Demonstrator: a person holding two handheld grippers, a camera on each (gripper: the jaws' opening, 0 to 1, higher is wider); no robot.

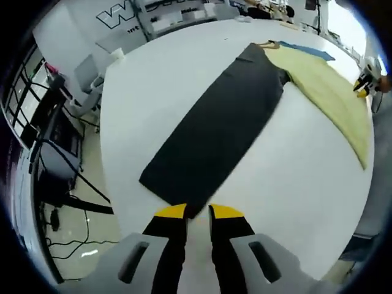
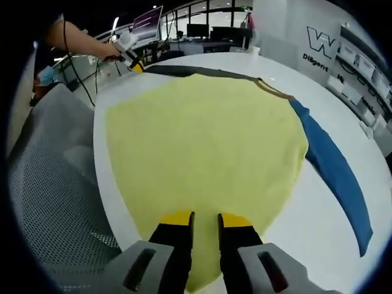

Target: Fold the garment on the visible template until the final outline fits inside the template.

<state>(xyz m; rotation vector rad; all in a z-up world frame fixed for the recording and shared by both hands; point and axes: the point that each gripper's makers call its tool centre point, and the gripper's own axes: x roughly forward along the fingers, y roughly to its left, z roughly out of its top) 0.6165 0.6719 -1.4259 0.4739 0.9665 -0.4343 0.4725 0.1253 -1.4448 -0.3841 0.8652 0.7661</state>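
Observation:
A long dark charcoal cloth point(image 1: 220, 122) lies flat on the white table point(image 1: 165, 73). Its near corner sits between the yellow tips of my left gripper point(image 1: 197, 212), whose jaws stand close together on that edge. A pale yellow garment point(image 1: 331, 92) spreads beside it, with a tan collar point(image 1: 269, 44) and a blue strip point(image 1: 306, 50) at its far end. In the right gripper view the yellow garment point(image 2: 202, 141) covers the table's middle, and my right gripper point(image 2: 206, 218) is shut on its near hem. The blue strip point(image 2: 337, 177) runs along the right.
A person's arm holds the left gripper point(image 2: 131, 59) at the far table edge. A grey mesh chair point(image 2: 49, 184) stands beside the table's near edge. Desks with monitors point(image 2: 147, 21) line the back. Cables and a stand point(image 1: 55, 153) sit on the floor left of the table.

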